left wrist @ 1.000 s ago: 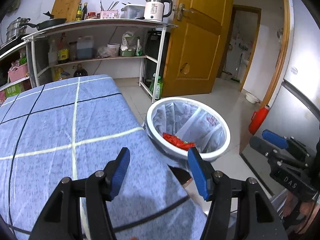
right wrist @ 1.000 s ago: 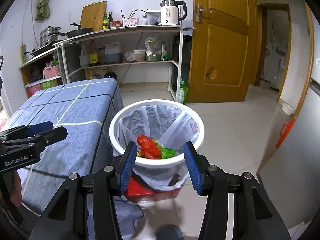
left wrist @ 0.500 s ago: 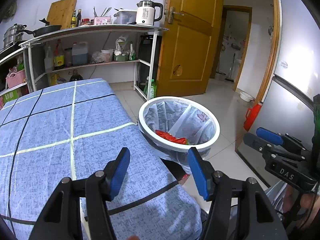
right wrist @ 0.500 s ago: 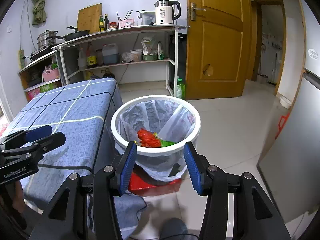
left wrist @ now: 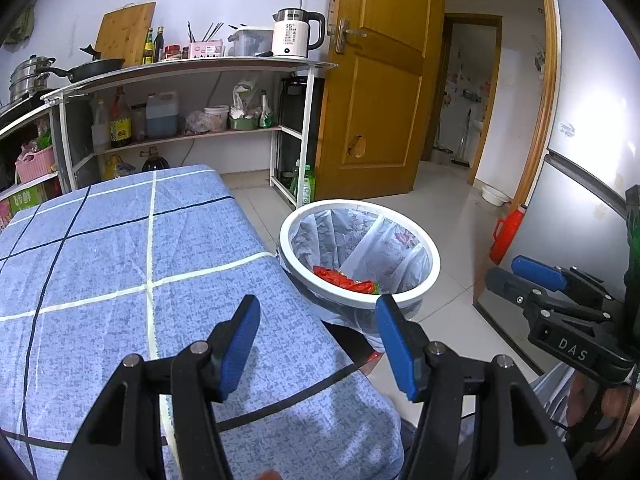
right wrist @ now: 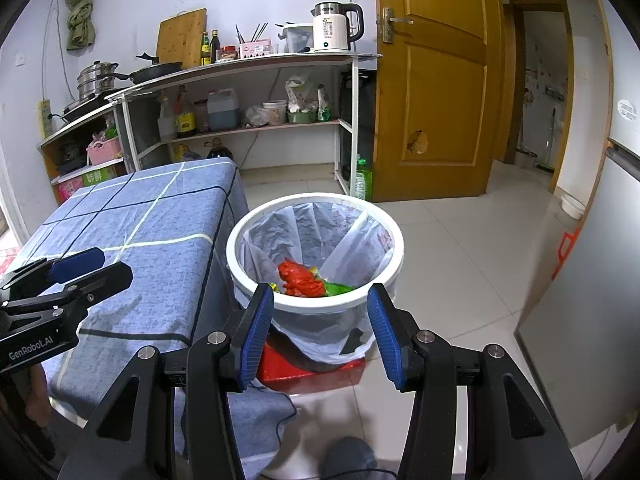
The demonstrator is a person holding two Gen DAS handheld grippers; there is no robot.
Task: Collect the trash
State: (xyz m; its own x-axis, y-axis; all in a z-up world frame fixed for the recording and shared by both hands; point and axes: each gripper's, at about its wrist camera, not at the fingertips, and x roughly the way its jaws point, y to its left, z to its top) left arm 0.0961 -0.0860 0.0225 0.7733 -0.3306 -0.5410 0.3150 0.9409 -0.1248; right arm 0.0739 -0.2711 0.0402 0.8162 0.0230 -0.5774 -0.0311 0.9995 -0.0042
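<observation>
A white trash bin [right wrist: 248, 266] lined with a thin plastic bag stands on the floor beside the table; red and green trash [right wrist: 300, 280] lies inside. In the left wrist view the same bin [left wrist: 430, 248] sits right of the table, with red trash [left wrist: 340, 280] in it. My left gripper [left wrist: 318, 344] hovers open over the table's right corner, nothing between its blue pads. My right gripper [right wrist: 320, 332] stands open just in front of the bin, holding nothing. Each gripper shows in the other's view: the right gripper [left wrist: 532, 276] and the left gripper [right wrist: 88, 266].
A table with a blue checked cloth [left wrist: 120, 280] fills the left. Behind it a metal shelf rack [right wrist: 256, 92] carries bottles, pans and a kettle [right wrist: 336, 26]. A wooden door [right wrist: 436, 80], a red box [right wrist: 304, 368] under the bin and a grey fridge [left wrist: 580, 220] at the right border the tiled floor.
The left gripper has drawn back from the bin, which now looks smaller and farther. The right gripper has pulled back slightly too. Both stay open and hold nothing.
</observation>
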